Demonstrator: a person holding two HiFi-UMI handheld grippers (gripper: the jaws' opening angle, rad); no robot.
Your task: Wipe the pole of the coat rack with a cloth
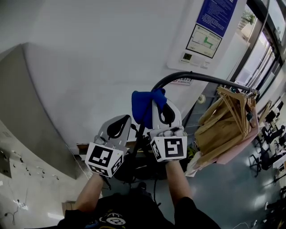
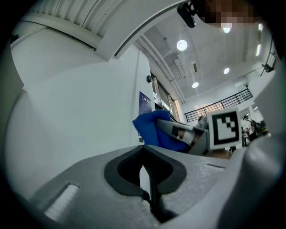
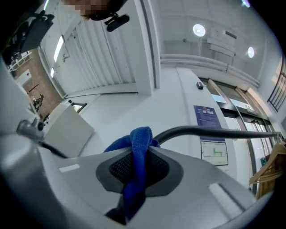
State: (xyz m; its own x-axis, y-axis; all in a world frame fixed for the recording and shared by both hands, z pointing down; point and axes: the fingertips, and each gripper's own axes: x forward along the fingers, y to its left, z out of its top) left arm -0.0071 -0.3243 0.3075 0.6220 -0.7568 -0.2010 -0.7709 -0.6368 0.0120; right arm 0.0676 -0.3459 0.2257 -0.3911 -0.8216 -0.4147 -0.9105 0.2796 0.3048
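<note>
Clamped shut, my right gripper (image 3: 134, 172) has the blue cloth (image 3: 137, 145) pinched between its jaws. The fabric runs up through the dark pads and bunches out above the tips. In the head view this right gripper (image 1: 154, 106) is raised in front of me, and the cloth (image 1: 142, 106) sits right at the bend of the pole (image 1: 196, 77), where the dark tube turns from its upright part into the horizontal rail. From the right gripper view the pole (image 3: 214, 132) comes out from behind the bunched cloth and runs off to the right. The cloth overlaps the bend, though I cannot tell for sure that it is pressed against the metal.

My left gripper (image 2: 144, 154) has its jaws together with nothing between them. It hangs just beside the right one, a little lower, on the left of the pole's upright part (image 1: 117, 127). From its own view I see the cloth (image 2: 154, 127) and the right gripper's marker cube (image 2: 225, 127) close by.

Tan hangers (image 1: 223, 120) crowd the far end of the rail, near its right end. On the white wall (image 1: 89, 67) behind the rack is a blue poster (image 1: 216, 13) with a small plan (image 1: 203, 40) under it.
</note>
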